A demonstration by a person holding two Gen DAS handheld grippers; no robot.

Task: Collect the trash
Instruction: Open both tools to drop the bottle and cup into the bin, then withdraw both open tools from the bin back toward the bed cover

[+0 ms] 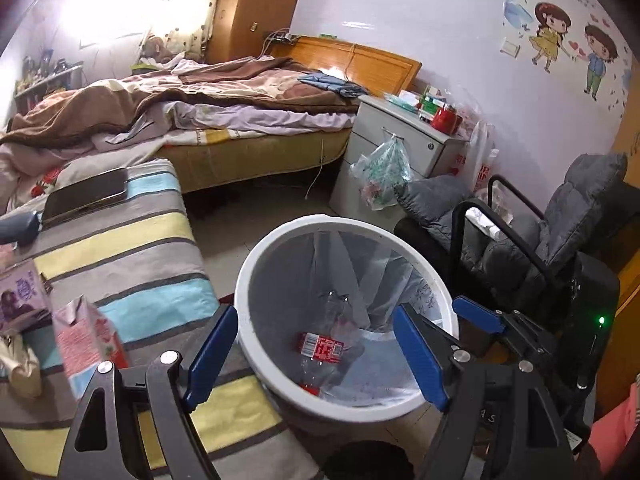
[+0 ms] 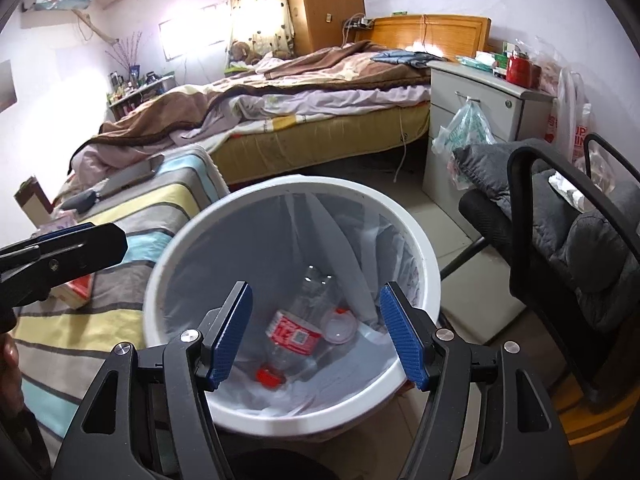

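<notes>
Bedroom floor beside a bed [image 2: 304, 92] holds a white bin [image 2: 424, 264]. Both grippers, left [image 1: 316, 356] and right [image 2: 316, 332], hang over it with fingers apart, empty. Inside lie a bottle [image 2: 296, 332] and a small lid [image 2: 339, 326].

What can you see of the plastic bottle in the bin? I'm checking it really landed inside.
The plastic bottle is clear, crumpled and looks empty, with a red-and-white printed label around its middle and a red cap at the near end. It lies on its side at the bottom of the white bin, on the pale liner bag. A small clear round lid sits right beside it. Neither gripper touches it.
</notes>
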